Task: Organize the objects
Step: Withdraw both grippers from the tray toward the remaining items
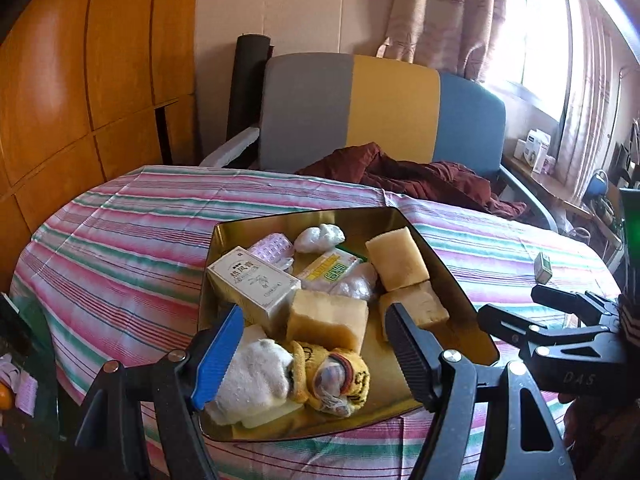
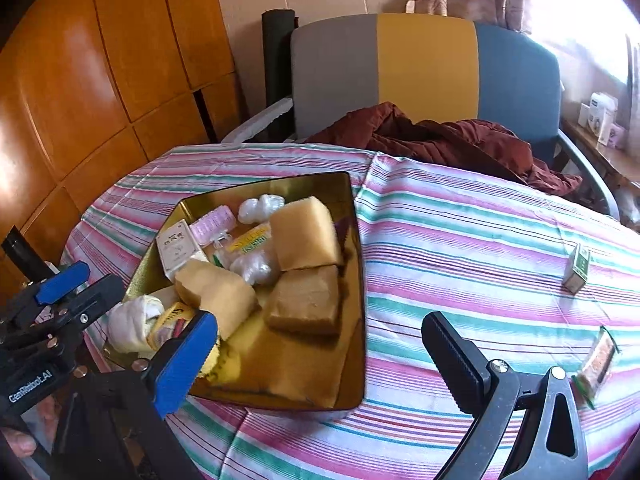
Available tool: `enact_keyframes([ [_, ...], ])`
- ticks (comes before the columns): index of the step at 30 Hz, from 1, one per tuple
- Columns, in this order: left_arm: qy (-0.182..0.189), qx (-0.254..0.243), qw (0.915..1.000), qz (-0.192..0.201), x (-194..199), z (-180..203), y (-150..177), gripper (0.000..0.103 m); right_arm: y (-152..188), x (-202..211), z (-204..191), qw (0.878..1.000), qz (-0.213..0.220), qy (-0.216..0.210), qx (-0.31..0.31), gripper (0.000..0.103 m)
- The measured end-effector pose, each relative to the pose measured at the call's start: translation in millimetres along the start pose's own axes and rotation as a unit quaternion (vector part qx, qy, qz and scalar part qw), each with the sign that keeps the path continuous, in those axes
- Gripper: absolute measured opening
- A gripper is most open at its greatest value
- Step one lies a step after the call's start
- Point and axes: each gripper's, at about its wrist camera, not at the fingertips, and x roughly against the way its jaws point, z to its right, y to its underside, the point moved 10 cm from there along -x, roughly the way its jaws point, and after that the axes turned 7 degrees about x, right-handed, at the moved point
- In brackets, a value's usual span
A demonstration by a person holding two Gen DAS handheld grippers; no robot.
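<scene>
A gold metal tin (image 1: 452,268) (image 2: 356,280) sits on the striped tablecloth. It holds several yellow sponges (image 1: 396,258) (image 2: 304,232), a white medicine box (image 1: 256,284) (image 2: 176,248), a yellow-green box (image 1: 330,270), a pink blister pack (image 1: 270,246) (image 2: 212,218), white plastic wads (image 1: 320,236) and rolled socks (image 1: 332,376). My left gripper (image 1: 312,356) is open and empty just above the socks at the tin's near end. My right gripper (image 2: 324,360) is open and empty over the tin's near right corner. A small green-white box (image 2: 577,267) (image 1: 543,267) and a snack packet (image 2: 598,364) lie on the cloth to the right.
A grey, yellow and blue chair (image 1: 360,108) (image 2: 424,68) stands behind the table with a dark red jacket (image 1: 420,178) (image 2: 448,136) on it. Wooden panels (image 1: 80,80) fill the left. A shelf with boxes (image 1: 536,150) is under the window at right.
</scene>
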Motion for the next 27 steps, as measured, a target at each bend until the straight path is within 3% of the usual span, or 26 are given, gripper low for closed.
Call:
enact_keyframes([
  [13, 0.009, -0.069, 0.9975, -0.004, 1, 42, 10, 0.074, 31, 11, 79, 0.996, -0.023, 0.05, -0.067, 0.103],
  [27, 0.026, -0.119, 0.9925, -0.009, 0, 85, 14, 0.074, 67, 38, 196, 0.976, -0.054, 0.123, -0.173, 0.103],
])
